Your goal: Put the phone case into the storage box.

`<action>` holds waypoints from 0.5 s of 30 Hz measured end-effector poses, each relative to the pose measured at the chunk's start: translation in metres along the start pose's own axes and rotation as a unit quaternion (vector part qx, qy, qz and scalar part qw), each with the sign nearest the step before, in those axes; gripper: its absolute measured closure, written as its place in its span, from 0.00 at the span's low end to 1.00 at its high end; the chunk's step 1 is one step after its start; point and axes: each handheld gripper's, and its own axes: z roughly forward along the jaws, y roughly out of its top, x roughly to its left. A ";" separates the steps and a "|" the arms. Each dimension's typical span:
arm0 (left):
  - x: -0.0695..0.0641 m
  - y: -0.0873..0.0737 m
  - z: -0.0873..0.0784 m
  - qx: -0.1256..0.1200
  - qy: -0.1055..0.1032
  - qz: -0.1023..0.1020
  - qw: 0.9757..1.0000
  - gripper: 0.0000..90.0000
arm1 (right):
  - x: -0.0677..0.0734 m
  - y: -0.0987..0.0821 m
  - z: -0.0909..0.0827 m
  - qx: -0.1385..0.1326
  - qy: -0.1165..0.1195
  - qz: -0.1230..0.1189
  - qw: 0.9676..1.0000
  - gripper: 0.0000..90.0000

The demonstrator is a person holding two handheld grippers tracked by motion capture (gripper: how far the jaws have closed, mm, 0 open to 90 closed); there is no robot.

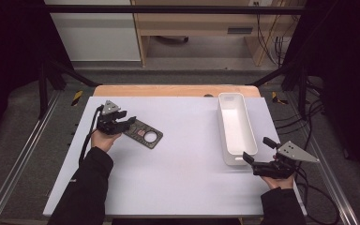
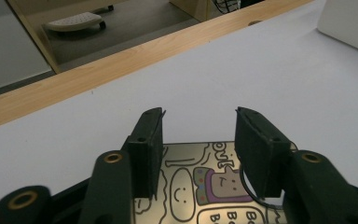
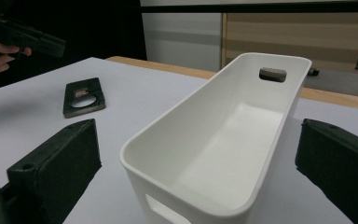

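A flat dark card (image 1: 145,134) with a round hole and a small picture lies left of the table's middle. My left gripper (image 1: 127,120) is at its left end. In the left gripper view its jaws (image 2: 199,116) stand apart over the card's printed cartoon face (image 2: 186,186), and the pads do not press on it. My right gripper (image 1: 256,148) is open at the near end of a long white bin (image 1: 225,126). In the right gripper view its jaws (image 3: 198,140) are spread wide on either side of the empty bin (image 3: 168,126) without touching it. The card (image 3: 84,97) lies farther off there.
The table has a white top (image 1: 178,173) with a wooden strip (image 1: 168,90) along its far edge. Black frame bars (image 1: 51,75) stand at both far corners, and cables (image 1: 309,117) trail on the floor to the right.
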 end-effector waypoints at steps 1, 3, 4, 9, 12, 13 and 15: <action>0.000 0.000 0.002 -0.002 0.002 -0.001 1.000 0.61 | 0.000 0.000 0.000 0.000 0.000 0.000 1.000 0.00; 0.000 0.000 0.007 -0.001 0.006 -0.003 1.000 0.66 | 0.000 0.000 0.000 0.000 0.000 0.000 1.000 0.00; 0.001 0.001 0.009 0.001 0.006 -0.004 1.000 0.68 | 0.000 0.000 0.000 -0.001 0.000 0.000 1.000 0.00; 0.000 0.005 0.020 0.002 0.018 -0.005 1.000 0.78 | 0.000 0.000 0.000 0.000 -0.001 -0.001 1.000 0.00; 0.001 0.006 0.028 0.002 0.024 -0.011 1.000 0.85 | 0.000 0.000 0.000 0.000 -0.001 -0.002 1.000 0.00; 0.002 0.006 0.032 0.000 0.027 -0.019 0.999 0.87 | 0.000 0.000 0.000 0.000 -0.001 -0.002 1.000 0.00; 0.002 0.006 0.035 0.004 0.028 -0.020 0.999 0.89 | 0.000 0.000 0.000 0.000 -0.001 -0.001 1.000 0.00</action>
